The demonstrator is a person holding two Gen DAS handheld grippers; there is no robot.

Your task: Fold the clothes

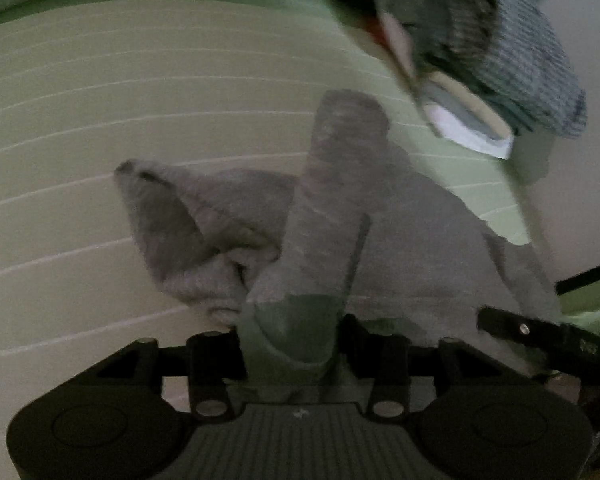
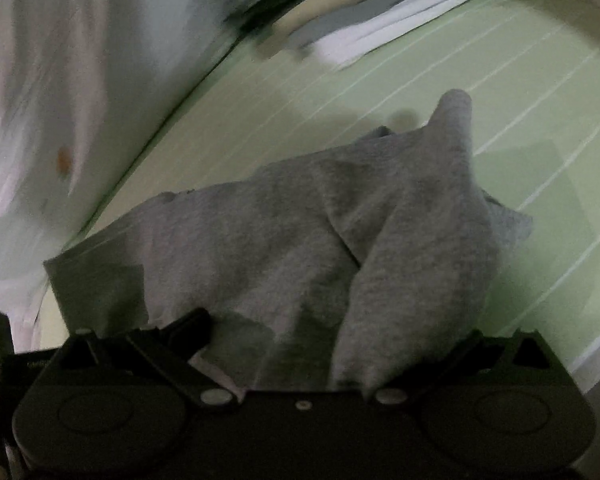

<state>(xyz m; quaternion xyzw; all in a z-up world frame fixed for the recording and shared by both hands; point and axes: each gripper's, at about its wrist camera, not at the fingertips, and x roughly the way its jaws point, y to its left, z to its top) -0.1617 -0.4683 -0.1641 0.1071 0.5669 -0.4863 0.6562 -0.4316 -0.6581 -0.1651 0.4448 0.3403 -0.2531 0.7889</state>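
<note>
Grey knit garment [image 1: 228, 240] lies bunched on a pale green sheet w/ thin white stripes [image 1: 100, 120]. Left gripper [image 1: 296, 344]: fingers hidden under cloth; a band of the fabric rises from betw. the jaws and drapes forward, so it looks clamped on the garment, jaws about half apart. Right gripper [image 2: 296, 380]: cloth heaped over the finger area [image 2: 340, 240], one fold peaking at upper right; fingertips not visible, so whether it grips I cannot tell. Stack of folded clothes [image 1: 500, 80], ribbed grey-blue piece on top, sits at the far edge of the sheet, blurred. White wall [image 2: 40, 120] borders the sheet on the left in right-wrist view.
</note>
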